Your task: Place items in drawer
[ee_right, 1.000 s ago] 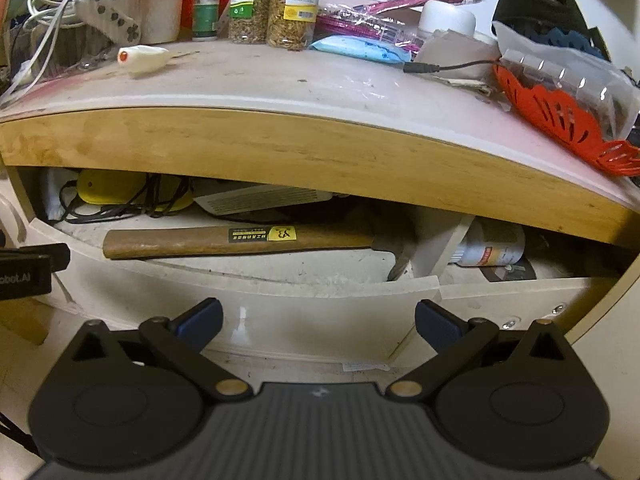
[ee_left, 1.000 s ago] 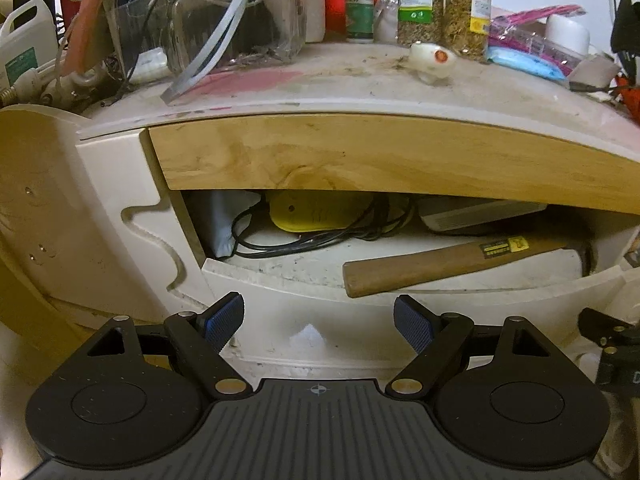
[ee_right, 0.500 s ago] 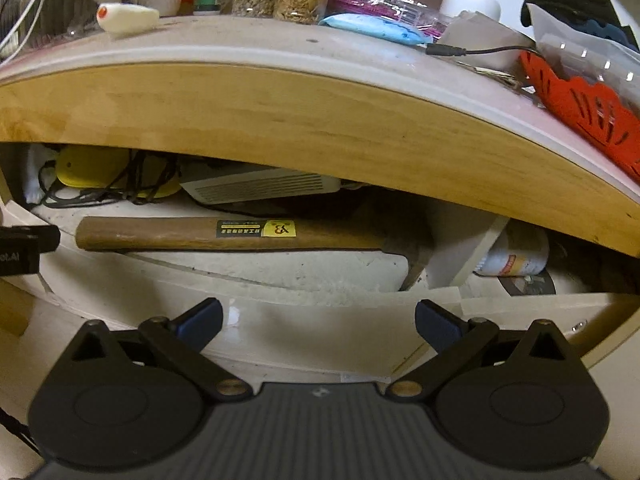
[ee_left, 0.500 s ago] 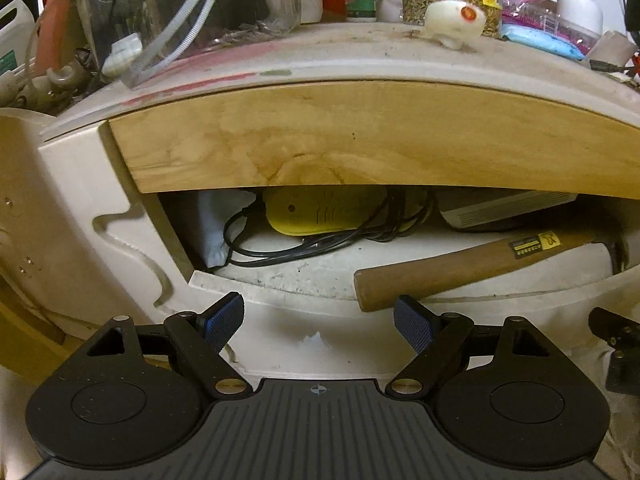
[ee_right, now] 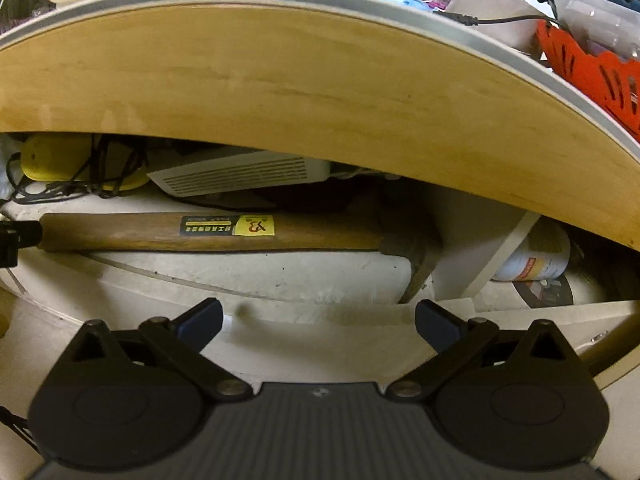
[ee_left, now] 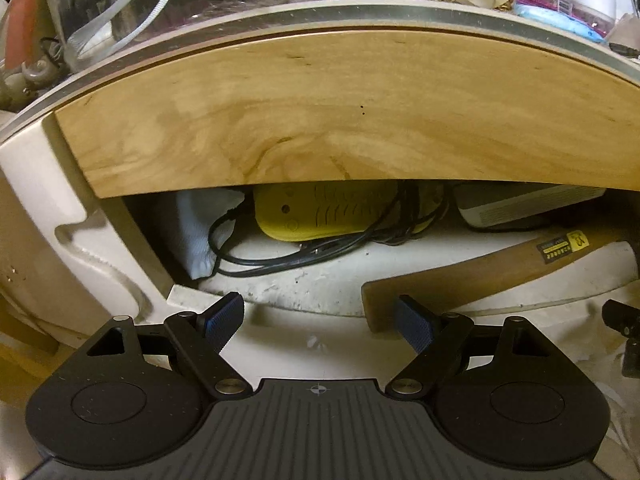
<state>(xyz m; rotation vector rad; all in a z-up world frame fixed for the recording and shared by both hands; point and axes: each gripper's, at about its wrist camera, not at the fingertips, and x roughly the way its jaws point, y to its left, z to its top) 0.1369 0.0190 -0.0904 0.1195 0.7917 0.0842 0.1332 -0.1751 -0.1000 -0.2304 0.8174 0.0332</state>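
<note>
Both my grippers, left (ee_left: pixel 319 322) and right (ee_right: pixel 319 322), gape wide and empty before the open drawer (ee_right: pixel 280 280). The hammer (ee_right: pixel 208 232) lies inside it, smooth wooden handle overhanging the chalky white front lip. To seat it well, I judge I should push squarely along the handle, avoiding the tangled black cord (ee_left: pixel 288 256).

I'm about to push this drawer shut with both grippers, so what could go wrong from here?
1. The hammer lies along the front of the drawer, its head against the divider; it may catch under the wooden desk edge.
2. The black cable looped around the yellow device could snag.
3. Both the left gripper and right gripper are open and empty at the drawer front; fingertips could get pinched.
</note>
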